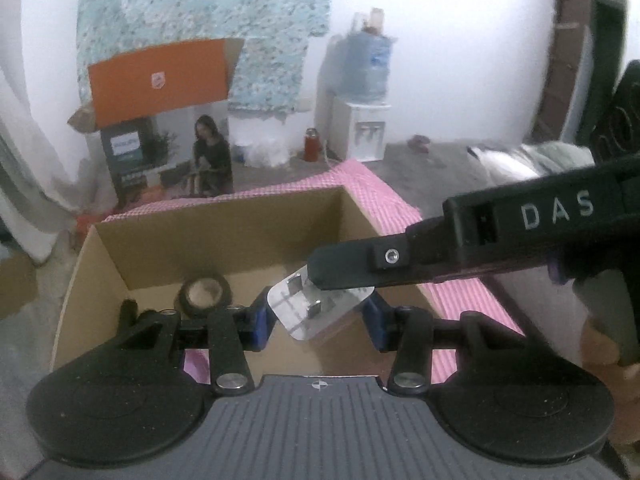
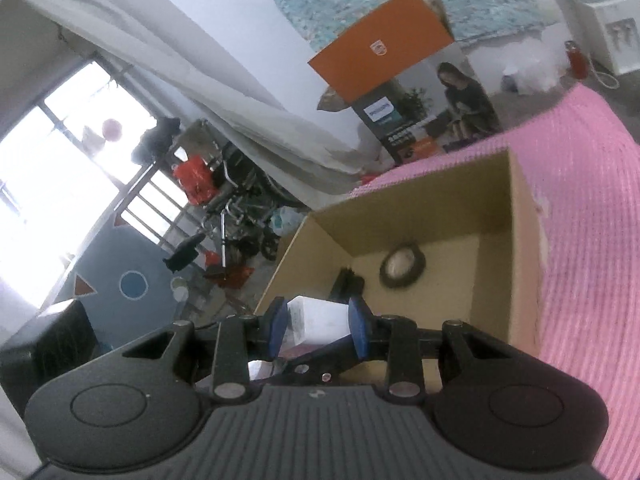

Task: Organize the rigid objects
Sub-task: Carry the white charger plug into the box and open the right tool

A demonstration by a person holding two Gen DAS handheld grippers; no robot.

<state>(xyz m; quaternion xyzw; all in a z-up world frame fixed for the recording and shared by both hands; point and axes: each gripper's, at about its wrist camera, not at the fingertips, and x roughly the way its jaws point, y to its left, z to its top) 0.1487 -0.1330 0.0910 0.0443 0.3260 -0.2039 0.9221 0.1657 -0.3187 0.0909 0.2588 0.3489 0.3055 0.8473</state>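
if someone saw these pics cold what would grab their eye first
Probably the white plug adapter, prongs showing, pinched by the right gripper above the open cardboard box on the pink cloth. Inside the box lies a dark tape roll. Behind it, an orange carton stands out against the white wall.

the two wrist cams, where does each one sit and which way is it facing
Left wrist: sits on the left gripper, looking forward into the cardboard box on the pink cloth; its own jaws stand open, and the right gripper reaches in from the right holding a white plug adapter.
Right wrist: sits on the right gripper, tilted, facing down into the box; its jaws clamp the adapter.
Shared: box, tape roll, adapter, pink cloth, orange Philips carton.
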